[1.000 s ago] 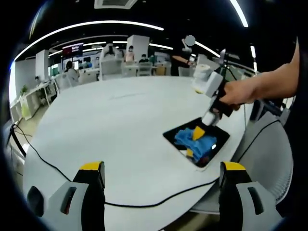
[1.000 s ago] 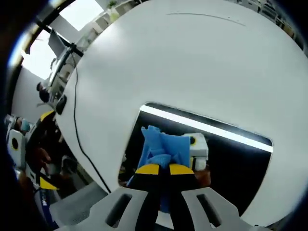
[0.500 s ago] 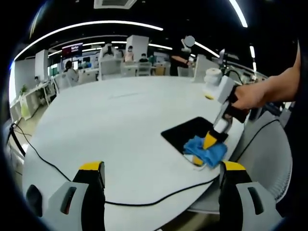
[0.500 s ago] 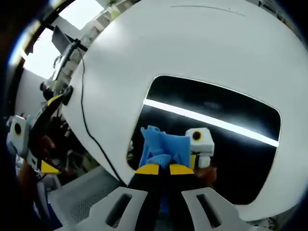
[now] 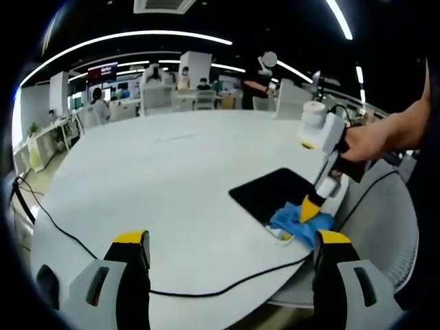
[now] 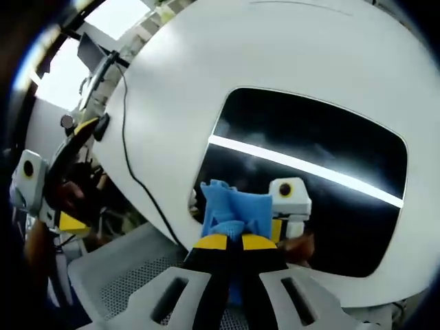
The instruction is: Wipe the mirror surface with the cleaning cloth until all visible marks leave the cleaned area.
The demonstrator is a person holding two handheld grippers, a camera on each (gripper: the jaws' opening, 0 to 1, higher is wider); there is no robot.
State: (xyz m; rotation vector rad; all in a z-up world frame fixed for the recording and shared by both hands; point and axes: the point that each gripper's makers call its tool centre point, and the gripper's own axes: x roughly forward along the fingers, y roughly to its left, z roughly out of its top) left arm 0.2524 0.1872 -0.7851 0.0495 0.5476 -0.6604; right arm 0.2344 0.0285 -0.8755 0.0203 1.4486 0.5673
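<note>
A dark rectangular mirror (image 5: 273,193) lies flat near the round white table's edge; in the right gripper view the mirror (image 6: 323,137) reflects a bright ceiling light strip. My right gripper (image 6: 230,242) is shut on a crumpled blue cleaning cloth (image 6: 234,206) pressed at the mirror's near edge. From the left gripper view, the right gripper (image 5: 313,212) holds the blue cloth (image 5: 300,223) at the mirror's near corner, a person's hand gripping its handle. My left gripper (image 5: 230,249) hangs open above the table's near side, nothing between its yellow-tipped fingers (image 5: 130,242).
A black cable (image 5: 137,278) runs across the near side of the white table (image 5: 165,179). A grey mesh chair (image 5: 385,227) stands beside the table by the mirror. Desks and seated people fill the office behind.
The right gripper has dragged the cloth from the middle of the mirror toward its near edge and corner. The left gripper has stayed put and open.
</note>
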